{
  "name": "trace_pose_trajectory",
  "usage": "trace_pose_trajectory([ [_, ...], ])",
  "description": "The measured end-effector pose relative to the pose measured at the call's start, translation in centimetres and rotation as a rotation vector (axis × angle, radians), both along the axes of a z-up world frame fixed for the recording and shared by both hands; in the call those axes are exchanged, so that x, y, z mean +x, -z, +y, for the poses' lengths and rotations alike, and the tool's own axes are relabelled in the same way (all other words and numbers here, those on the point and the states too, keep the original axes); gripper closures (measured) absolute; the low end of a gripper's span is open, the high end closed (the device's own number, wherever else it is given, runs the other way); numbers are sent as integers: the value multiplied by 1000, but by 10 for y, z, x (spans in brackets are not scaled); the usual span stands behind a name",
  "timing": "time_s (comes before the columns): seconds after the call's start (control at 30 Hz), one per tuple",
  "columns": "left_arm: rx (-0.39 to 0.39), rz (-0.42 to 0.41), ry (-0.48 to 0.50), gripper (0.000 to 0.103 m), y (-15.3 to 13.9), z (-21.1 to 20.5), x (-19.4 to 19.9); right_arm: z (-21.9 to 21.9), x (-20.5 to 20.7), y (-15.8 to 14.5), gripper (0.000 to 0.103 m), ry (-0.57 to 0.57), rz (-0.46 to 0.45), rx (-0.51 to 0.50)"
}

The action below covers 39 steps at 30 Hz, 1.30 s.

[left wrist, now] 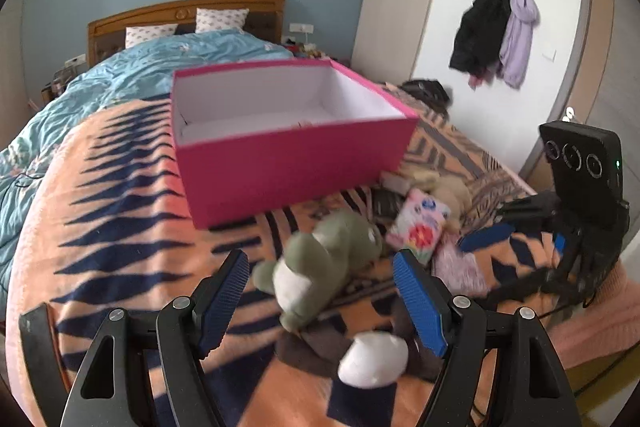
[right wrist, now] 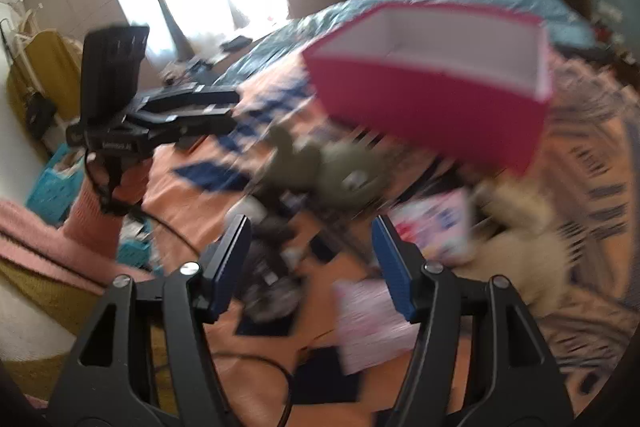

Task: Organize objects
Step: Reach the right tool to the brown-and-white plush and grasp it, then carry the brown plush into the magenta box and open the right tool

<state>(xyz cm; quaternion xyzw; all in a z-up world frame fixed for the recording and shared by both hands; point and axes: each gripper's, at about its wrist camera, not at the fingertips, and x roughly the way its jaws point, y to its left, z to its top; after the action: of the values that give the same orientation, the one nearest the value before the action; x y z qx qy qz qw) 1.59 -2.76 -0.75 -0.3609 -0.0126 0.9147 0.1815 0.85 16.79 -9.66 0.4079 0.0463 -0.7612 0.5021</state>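
An open pink box (left wrist: 288, 167) with a white inside stands on the orange and navy striped blanket (left wrist: 120, 227). In front of it lies a green plush toy (left wrist: 332, 259). My left gripper (left wrist: 320, 261) hovers open just short of that toy, its pads not touching it. Close under the left gripper lies a brown and white plush (left wrist: 372, 355). To the right lie a colourful packet (left wrist: 420, 223), a pink patterned pouch (left wrist: 460, 269) and a beige plush (left wrist: 452, 191). My right gripper (right wrist: 311, 223) is open and empty above the pouch (right wrist: 372, 319) and dark items; this view is blurred.
A blue quilt (left wrist: 140, 75) covers the far half of the bed up to a wooden headboard (left wrist: 180, 11). Coats (left wrist: 496, 31) hang on the right wall. A blue basket (right wrist: 52, 183) stands on the floor beside the bed. A black cable (right wrist: 256, 363) trails over the blanket.
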Motion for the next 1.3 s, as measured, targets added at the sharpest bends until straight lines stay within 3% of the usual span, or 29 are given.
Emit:
trace_pose_trajectory([
  [0.13, -20, -51, -7, 27, 19, 6, 2, -26, 16, 26, 39, -110, -58, 31],
  [0.27, -2, -87, -14, 27, 33, 5, 5, -36, 26, 42, 39, -131, -68, 80],
  [0.3, 2, -91, -15, 26, 34, 5, 6, -36, 27, 44, 39, -126, -66, 87],
  [0.4, 14, -101, -6, 27, 37, 6, 6, -33, 24, 46, 54, -100, -47, 97],
  [0.67, 1, -107, 61, 27, 42, 20, 9, -7, -12, 29, 60, 33, -108, -24],
  [0.8, -27, -142, 61, 27, 53, 24, 5, 7, -33, 31, 67, 102, -157, -70],
  [0.97, -6, -157, 57, 34, 62, 22, 2, 10, -41, 30, 64, 132, -150, -79],
  [1.1, -14, -151, 64, 38, 61, 26, 3, 6, -31, 29, 42, 123, -120, -62],
  [1.2, -14, -155, 77, 43, 60, 30, 2, -1, -31, 36, 42, 125, -113, -47],
  [1.3, -24, -156, 78, 47, 59, 35, 4, -7, -33, 39, 49, 120, -104, -52],
])
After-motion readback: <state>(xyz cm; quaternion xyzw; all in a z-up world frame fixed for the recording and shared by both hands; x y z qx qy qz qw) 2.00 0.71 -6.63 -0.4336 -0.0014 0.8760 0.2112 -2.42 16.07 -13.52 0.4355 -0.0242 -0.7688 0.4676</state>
